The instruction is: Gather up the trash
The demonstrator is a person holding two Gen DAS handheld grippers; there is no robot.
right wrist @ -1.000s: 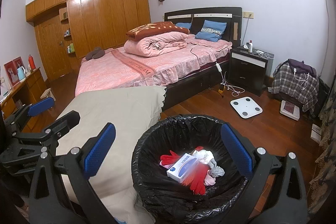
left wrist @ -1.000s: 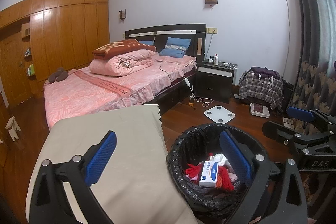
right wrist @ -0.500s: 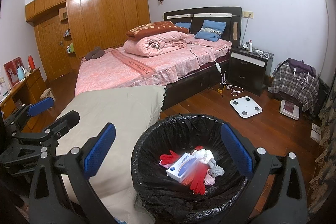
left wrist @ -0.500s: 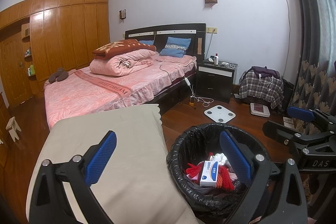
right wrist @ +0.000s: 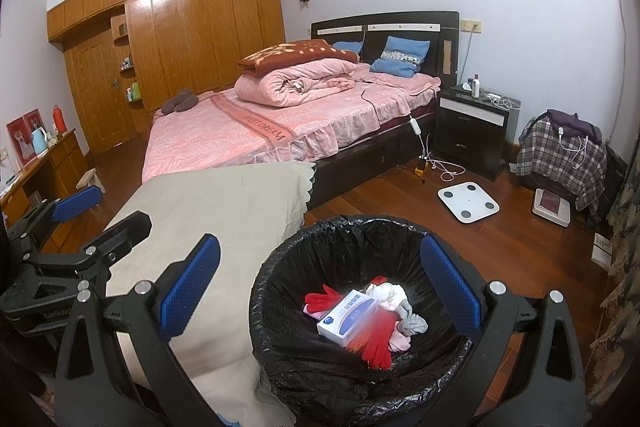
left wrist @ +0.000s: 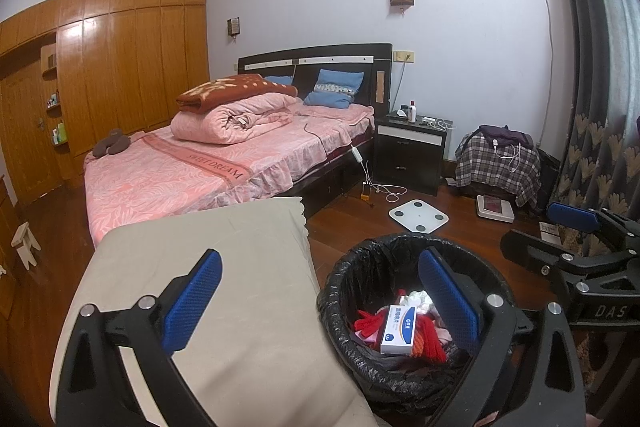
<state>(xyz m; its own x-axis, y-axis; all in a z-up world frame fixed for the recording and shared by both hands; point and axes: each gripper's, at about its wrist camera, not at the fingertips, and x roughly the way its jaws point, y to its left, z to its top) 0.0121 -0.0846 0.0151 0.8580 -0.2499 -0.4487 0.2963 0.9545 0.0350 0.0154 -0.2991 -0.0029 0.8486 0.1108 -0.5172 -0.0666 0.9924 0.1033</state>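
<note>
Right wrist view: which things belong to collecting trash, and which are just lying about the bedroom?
Part of the job:
- trash bin with black liner
- white and blue box inside it
- red gloves inside it
- crumpled cloth inside it
- left tool and right tool, both open and empty

Lying about:
- bathroom scale
- bed
- nightstand
- beige-covered table

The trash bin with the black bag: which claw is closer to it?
Right claw, probably: it hangs over the trash bin, above the white box. The left claw sits mostly over the beige cloth beside it.
</note>
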